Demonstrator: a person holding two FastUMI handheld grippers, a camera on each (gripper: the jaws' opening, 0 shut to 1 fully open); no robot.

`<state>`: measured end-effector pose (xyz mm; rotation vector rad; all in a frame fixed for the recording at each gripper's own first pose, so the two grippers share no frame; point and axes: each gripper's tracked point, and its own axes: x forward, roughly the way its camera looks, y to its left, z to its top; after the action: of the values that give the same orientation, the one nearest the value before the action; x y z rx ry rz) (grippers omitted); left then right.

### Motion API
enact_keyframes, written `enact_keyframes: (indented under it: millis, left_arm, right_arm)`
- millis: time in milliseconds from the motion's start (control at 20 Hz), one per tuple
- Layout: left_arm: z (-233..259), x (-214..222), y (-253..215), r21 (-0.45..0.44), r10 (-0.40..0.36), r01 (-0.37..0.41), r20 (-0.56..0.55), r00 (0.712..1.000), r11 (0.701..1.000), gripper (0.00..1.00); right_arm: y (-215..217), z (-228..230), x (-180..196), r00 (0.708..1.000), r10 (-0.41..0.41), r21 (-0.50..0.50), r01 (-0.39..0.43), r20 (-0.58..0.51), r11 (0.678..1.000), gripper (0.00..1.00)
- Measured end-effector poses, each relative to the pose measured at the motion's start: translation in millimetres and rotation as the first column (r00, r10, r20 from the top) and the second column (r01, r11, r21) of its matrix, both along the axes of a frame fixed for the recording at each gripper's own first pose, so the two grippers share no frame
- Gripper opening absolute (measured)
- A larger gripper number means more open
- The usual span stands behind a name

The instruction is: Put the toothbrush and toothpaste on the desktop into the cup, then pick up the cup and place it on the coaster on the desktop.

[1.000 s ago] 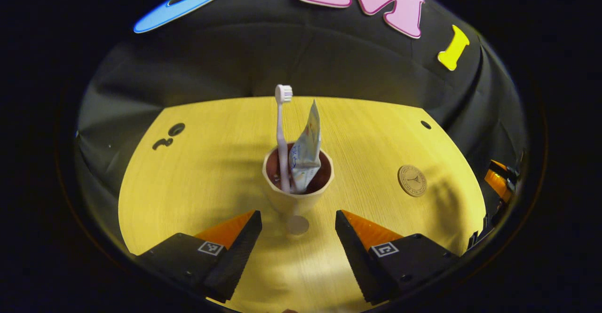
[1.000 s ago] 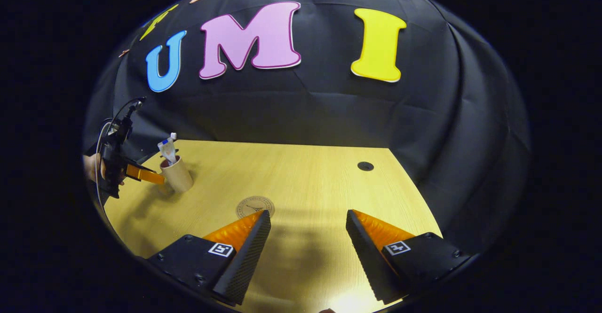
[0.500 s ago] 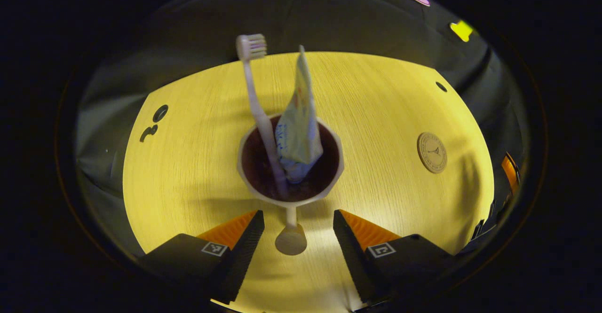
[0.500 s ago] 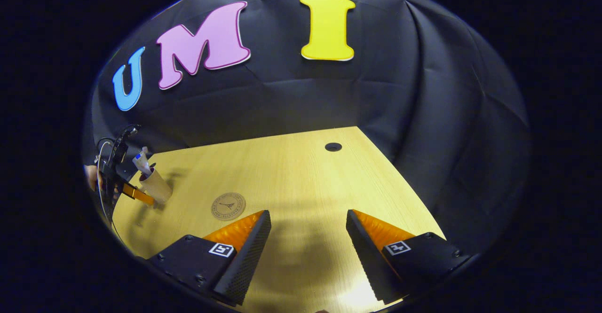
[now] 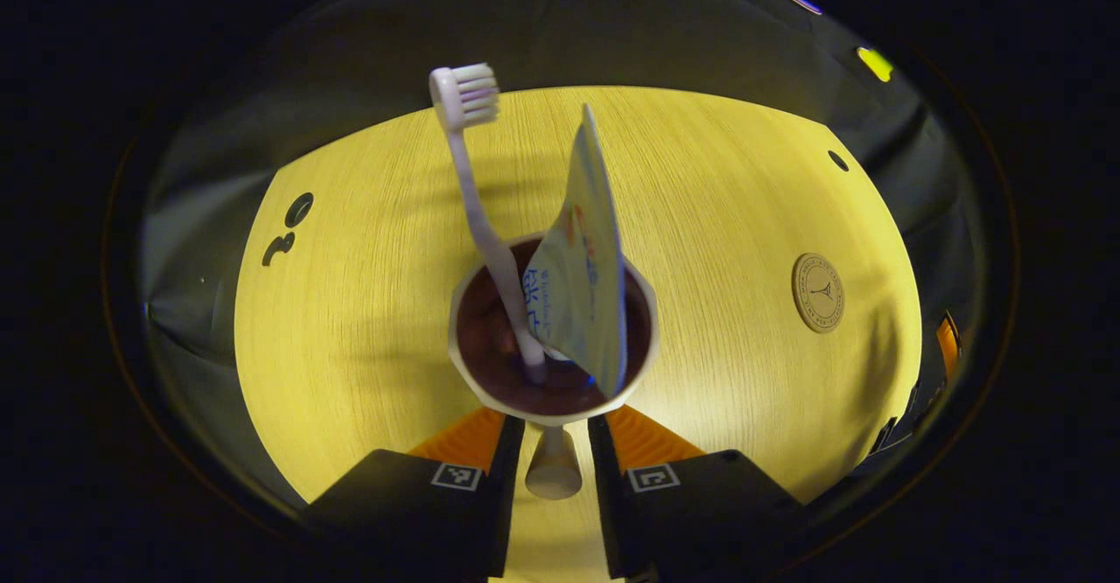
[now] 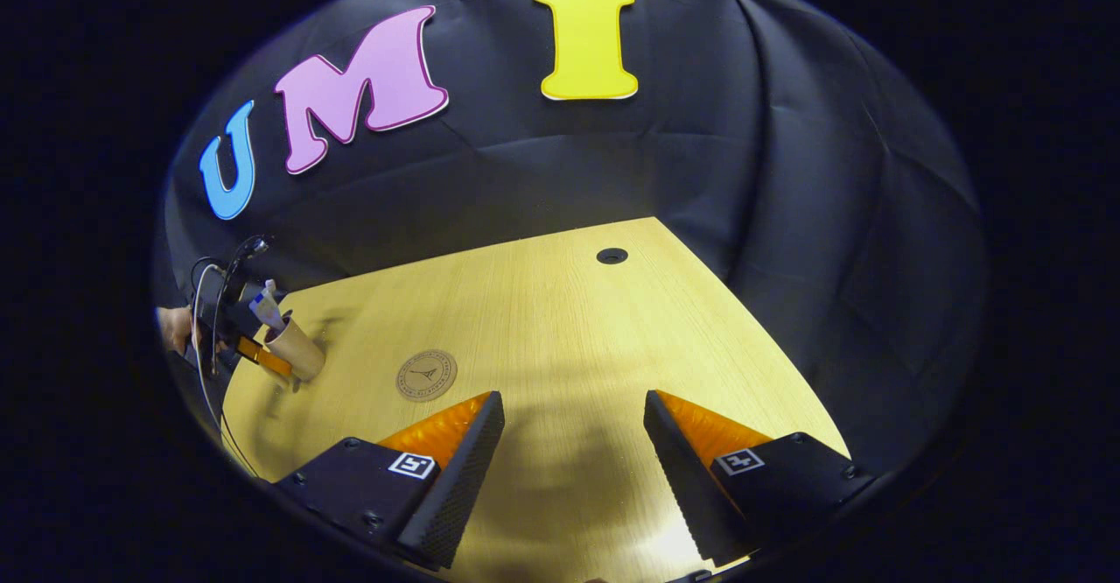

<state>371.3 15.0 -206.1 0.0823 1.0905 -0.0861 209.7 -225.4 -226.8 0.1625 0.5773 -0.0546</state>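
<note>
While the left gripper [image 5: 553, 460] has its jaws drawn in narrow on the cup [image 5: 553, 390], the load is ready to travel.

Both fingers flank the cup's lower body, seemingly pressing it, with the toothbrush [image 5: 477, 207] and toothpaste [image 5: 582, 277] standing upright inside. Outward from there, the coaster [image 5: 819, 292] lies flat on the desktop [image 5: 350, 303] off to the cup's right, well apart from it. The right gripper [image 6: 573, 469] hovers with jaws wide and empty, nearer the coaster [image 6: 426, 375], but the left one holds the cup.
</note>
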Motion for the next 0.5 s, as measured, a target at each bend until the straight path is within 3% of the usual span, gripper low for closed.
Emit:
enact_keyframes:
  millis: [150, 300, 350, 400, 500]
  left_arm:
    - [1.5, -0.5, -0.3, -0.003, -0.003, 0.003, -0.002, 1.0, 1.0, 0.3]
    - [1.0, 0.3, -0.6, -0.014, 0.012, -0.012, 0.013, 1.0, 1.0, 0.28]
    - [0.8, 0.6, -1.6, -0.018, 0.03, -0.03, 0.02, 0.999, 0.999, 0.22]
    - [0.6, 1.0, -2.5, -0.02, 0.039, -0.038, 0.024, 0.999, 0.999, 0.27]
    - [3.4, 1.0, -1.8, -0.005, 0.026, -0.026, 0.028, 0.999, 1.0, 0.27]
  right_arm:
    - [1.2, -2.3, -3.7, 1.0, -0.006, 0.014, 0.006, -0.01, 1.0, 0.99]
    - [4.4, -0.6, -4.3, 1.0, 0.002, 0.011, -0.002, -0.004, 1.0, 0.99]
    - [5.0, 0.4, -5.3, 1.0, 0.007, 0.008, -0.007, -0.002, 1.0, 0.99]
    - [5.4, 1.3, -6.0, 1.0, 0.01, 0.007, -0.01, -0.002, 1.0, 0.99]
    - [6.7, 3.5, -4.8, 1.0, 0.01, 0.012, -0.01, 0.007, 1.0, 0.99]
